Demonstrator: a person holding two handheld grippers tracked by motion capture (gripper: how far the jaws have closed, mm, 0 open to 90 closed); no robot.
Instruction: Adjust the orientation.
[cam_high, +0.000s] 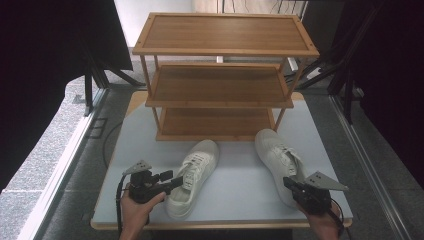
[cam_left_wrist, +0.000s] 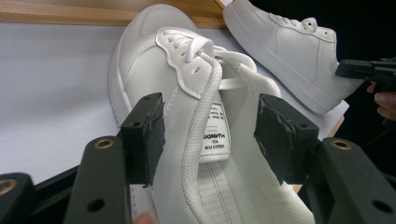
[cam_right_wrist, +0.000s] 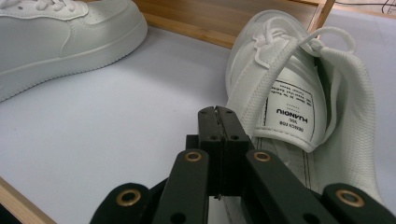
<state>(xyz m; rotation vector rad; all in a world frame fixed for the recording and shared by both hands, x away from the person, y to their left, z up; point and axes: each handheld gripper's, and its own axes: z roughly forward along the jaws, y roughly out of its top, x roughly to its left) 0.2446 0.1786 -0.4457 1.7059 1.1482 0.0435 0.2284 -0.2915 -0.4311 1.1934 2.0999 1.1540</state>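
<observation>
High view: two white canvas lace-up sneakers lie on the pale grey tabletop (cam_high: 240, 170) in front of a three-tier bamboo shoe rack (cam_high: 220, 75), all three shelves bare. Left sneaker (cam_high: 195, 175) sits just ahead of the left claw (cam_high: 176, 181), toe pointing away toward the rack's bottom shelf; right sneaker (cam_high: 280, 160) lies just beyond the right claw (cam_high: 290, 184), angled, toe also toward the rack. The two shoes are well apart, bare table between them. Each claw is held in a hand (cam_high: 137, 207) coming in from the near table edge, with a grey three-cornered plate (cam_high: 137, 166) on top and a black cable (cam_high: 119, 200) trailing back. Left gripper view: left claw (cam_left_wrist: 210, 135) has its jaws spread wide, one pad on each side of the left sneaker's (cam_left_wrist: 187, 93) collar and tongue; the left pad sits against the shoe's side, the right pad looks just clear, so not clamped. Loose lace and printed tongue label (cam_left_wrist: 216, 135) lie between the pads. Farther off, past the right pad, the other sneaker (cam_left_wrist: 289, 42) and the other claw's tip (cam_left_wrist: 359, 70). Right gripper view: right claw (cam_right_wrist: 218, 116) has its jaws pressed together, nothing between them, tips just beside the open collar of the right sneaker (cam_right_wrist: 289, 93), on its left side; whether they touch it can't be told. Rack's bottom rail (cam_right_wrist: 196, 28) lies beyond, nothing blocking either claw's way to its shoe.
</observation>
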